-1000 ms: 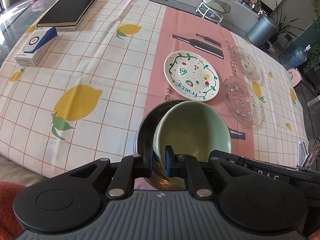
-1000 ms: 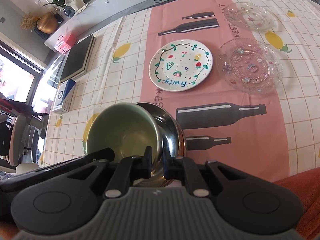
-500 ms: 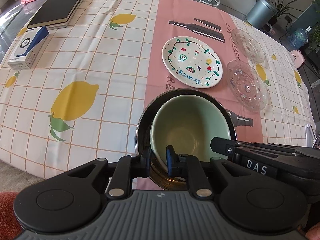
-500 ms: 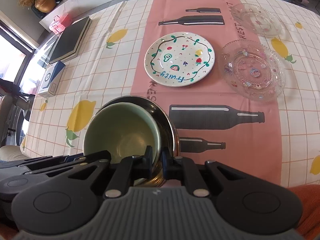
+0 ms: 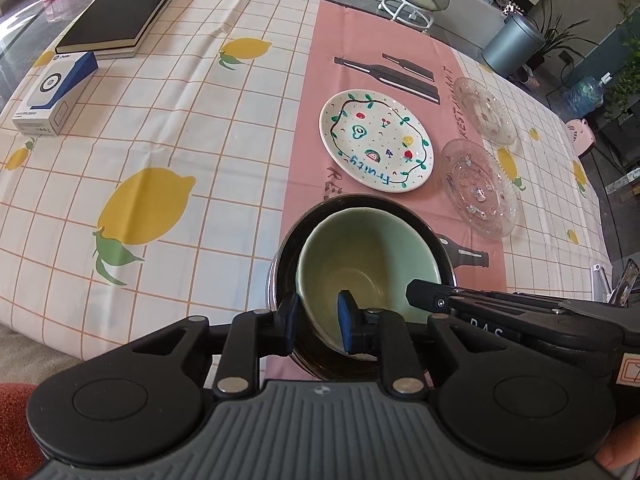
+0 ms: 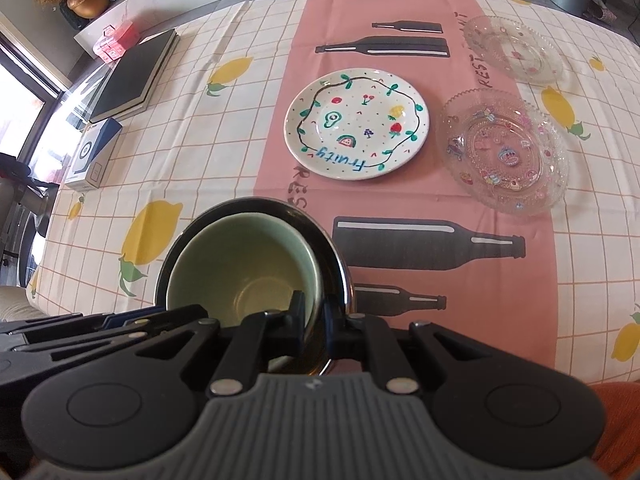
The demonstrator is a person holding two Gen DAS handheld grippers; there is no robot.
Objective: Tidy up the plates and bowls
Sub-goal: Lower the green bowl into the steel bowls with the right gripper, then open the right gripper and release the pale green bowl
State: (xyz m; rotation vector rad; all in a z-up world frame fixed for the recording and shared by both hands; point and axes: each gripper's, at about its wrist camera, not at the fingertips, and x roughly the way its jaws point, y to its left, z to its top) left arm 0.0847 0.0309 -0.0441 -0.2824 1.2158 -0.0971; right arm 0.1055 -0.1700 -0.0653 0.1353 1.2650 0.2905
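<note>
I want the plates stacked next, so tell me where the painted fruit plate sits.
In the left wrist view the painted fruit plate lies on the pink runner, just beyond the green bowl, with a glass plate to its right.

The word "Fruity" is showing in blue hand-painted letters along the near edge of the white plate (image 6: 357, 124), inside its green vine border. "RESTAURANT" is running in dark capitals down the pink stripe of the tablecloth (image 6: 485, 49), partly covered by the glass plate (image 6: 505, 156), and again beside the steel bowl (image 6: 338, 264). The letters "DAS" are reading on the right gripper's body (image 5: 486, 332) in the left wrist view.
</note>
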